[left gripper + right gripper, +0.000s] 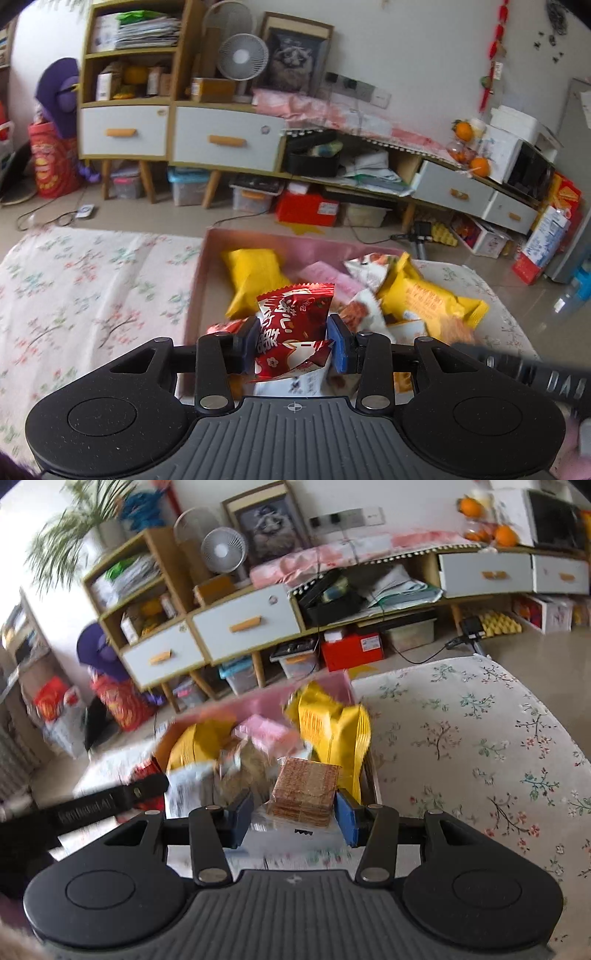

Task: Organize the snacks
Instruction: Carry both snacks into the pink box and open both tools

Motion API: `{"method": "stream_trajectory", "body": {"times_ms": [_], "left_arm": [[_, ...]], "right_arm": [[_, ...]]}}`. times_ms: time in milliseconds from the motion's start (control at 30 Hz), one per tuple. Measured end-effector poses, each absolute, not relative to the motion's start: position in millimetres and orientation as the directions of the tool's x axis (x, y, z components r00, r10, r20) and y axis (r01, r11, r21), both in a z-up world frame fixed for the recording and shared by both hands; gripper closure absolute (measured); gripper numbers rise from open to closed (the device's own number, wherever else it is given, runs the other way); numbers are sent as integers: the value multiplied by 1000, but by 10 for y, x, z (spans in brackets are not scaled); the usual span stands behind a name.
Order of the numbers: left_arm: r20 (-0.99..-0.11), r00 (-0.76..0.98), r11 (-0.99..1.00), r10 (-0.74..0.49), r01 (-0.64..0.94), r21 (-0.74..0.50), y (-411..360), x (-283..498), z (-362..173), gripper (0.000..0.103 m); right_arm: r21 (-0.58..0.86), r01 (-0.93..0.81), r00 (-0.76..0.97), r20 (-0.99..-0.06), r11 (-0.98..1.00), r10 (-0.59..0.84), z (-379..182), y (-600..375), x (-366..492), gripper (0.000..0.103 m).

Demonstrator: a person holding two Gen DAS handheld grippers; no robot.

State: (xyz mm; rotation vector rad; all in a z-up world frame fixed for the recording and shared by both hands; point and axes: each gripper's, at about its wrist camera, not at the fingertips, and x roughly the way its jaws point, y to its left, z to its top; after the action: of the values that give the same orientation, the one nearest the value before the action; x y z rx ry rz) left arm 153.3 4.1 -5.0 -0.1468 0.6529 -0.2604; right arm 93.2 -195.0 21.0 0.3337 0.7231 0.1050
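In the left wrist view my left gripper (291, 334) is shut on a red foil snack packet (295, 314), held over the near end of a pink box (207, 258). The box holds several snacks, among them a yellow packet (255, 280), another yellow packet (424, 295) and a white packet with a brown print (364, 314). In the right wrist view my right gripper (293, 814) is shut on a clear packet of brown crackers (306, 786), just above the same pink box (266, 698) and its yellow packets (332, 727). The views are blurred.
The box sits on a table under a floral cloth (85, 288) (461, 746), with open cloth on both sides. The other gripper's black body crosses each view (535, 376) (107, 801). Beyond the table stand low cabinets with drawers (221, 140), storage bins and a red box (351, 650) on the floor.
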Motion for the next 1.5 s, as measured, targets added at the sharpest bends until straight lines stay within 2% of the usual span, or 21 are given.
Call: {"method": "stream_trajectory", "body": {"times_ms": [167,700,733,767,800,833,900,1033,1300,1500], "left_arm": [[-579,748,945,-326,242,-220,-53,1681,-63,66],[-589,736,942,-334,284,-179,-341,1934,-127,64],[-585,736,940,-341,285,-189,-330,1934,-121,59],[-585,733,938,-346,285,-198,-325,1934,-116,54],[-584,735,939,-344,279,-201,-316,1928,-113,43],[-583,740,942,-334,271,-196,-312,1915,-108,38],[-584,742,944,-329,269,-190,-308,1883,-97,37],[-587,742,946,-324,269,-182,-294,1798,-56,29],[-601,731,945,-322,290,-152,-271,1512,19,22],[-630,719,951,-292,289,-111,-230,1202,47,15]], "right_arm": [[343,0,774,-595,939,217,327,-1903,1140,59],[316,8,761,-618,949,199,205,-1847,1588,56],[315,10,766,-612,949,196,222,-1848,1587,56],[314,17,775,-604,949,186,242,-1851,1568,49],[316,20,781,-597,948,183,263,-1854,1561,41],[320,19,785,-591,947,184,277,-1863,1549,40],[315,16,787,-590,949,182,295,-1879,1538,41],[297,14,787,-592,955,173,322,-1896,1467,37],[277,20,785,-599,961,156,335,-1988,1305,31],[251,30,775,-617,967,137,319,-2072,1083,20]]}}
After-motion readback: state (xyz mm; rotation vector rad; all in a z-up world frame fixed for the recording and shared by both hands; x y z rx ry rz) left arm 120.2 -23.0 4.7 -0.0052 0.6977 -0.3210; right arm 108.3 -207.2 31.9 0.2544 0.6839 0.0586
